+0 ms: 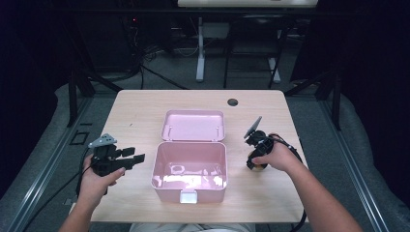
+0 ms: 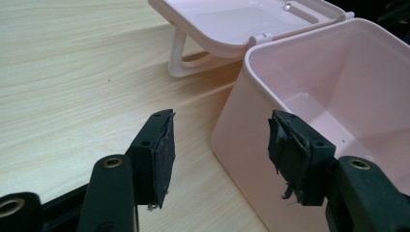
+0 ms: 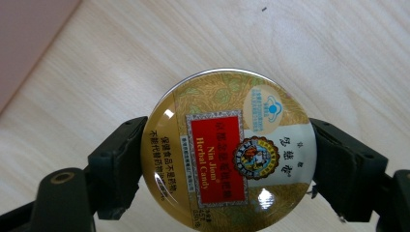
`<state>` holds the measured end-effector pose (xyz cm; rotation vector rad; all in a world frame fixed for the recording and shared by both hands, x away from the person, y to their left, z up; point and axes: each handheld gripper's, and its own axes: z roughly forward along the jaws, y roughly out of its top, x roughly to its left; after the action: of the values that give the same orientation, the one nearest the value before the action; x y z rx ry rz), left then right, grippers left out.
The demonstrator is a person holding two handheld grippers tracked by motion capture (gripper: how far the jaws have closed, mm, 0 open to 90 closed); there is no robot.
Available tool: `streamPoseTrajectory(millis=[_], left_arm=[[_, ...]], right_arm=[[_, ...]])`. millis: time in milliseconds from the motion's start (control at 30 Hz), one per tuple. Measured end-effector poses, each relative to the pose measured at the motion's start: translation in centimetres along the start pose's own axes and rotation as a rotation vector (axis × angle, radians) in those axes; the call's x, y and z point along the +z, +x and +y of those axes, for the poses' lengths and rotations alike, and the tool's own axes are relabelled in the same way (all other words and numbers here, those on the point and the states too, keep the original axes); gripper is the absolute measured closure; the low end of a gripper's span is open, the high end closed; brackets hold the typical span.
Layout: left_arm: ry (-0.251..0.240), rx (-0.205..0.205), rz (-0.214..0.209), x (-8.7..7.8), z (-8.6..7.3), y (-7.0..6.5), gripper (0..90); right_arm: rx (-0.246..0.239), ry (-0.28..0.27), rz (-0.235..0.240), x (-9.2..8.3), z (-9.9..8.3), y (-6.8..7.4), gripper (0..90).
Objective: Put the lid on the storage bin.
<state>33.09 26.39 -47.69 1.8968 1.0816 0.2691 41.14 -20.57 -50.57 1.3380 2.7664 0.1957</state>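
You had the tin [image 3: 228,151] clamped in your right gripper [image 1: 257,153] right of the box [image 1: 189,171], left gripper [image 1: 129,158] wide open and empty; next, carry it over the rim.

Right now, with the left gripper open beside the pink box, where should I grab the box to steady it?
Take the pink box by its near side wall: the left gripper already stands open at that corner, one jaw outside, the other level with the rim. Come down from above so the thin upright wall slips between the pads. Avoid the far side, where the open lid lies back on its hinge.
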Motion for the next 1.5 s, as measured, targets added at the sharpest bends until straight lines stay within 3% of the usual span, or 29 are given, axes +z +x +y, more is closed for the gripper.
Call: streamPoseTrajectory(millis=[200,233,533,1100,1500], left_arm=[[-0.009,-0.006,-0.002,-0.2,0.2,-0.2,40.9],[-0.017,-0.011,0.004,-0.3,0.1,-0.2,40.4],[-0.004,-0.002,0.008,-0.2,0.0,-0.4,40.2],[-0.001,-0.005,0.018,-0.2,0.0,-0.3,40.2],[0.000,-0.002,0.017,-0.2,0.0,-0.2,40.2]], right_arm=[[-0.037,-0.011,-0.014,-1.6,0.4,0.9,19.8],[-0.053,-0.015,-0.009,-2.5,0.6,1.3,19.8],[-0.098,-0.028,0.006,-4.9,1.0,2.4,19.8],[-0.199,-0.018,0.014,-8.4,2.7,4.4,19.8],[-0.261,-0.012,0.038,-10.3,4.5,6.7,19.9]])
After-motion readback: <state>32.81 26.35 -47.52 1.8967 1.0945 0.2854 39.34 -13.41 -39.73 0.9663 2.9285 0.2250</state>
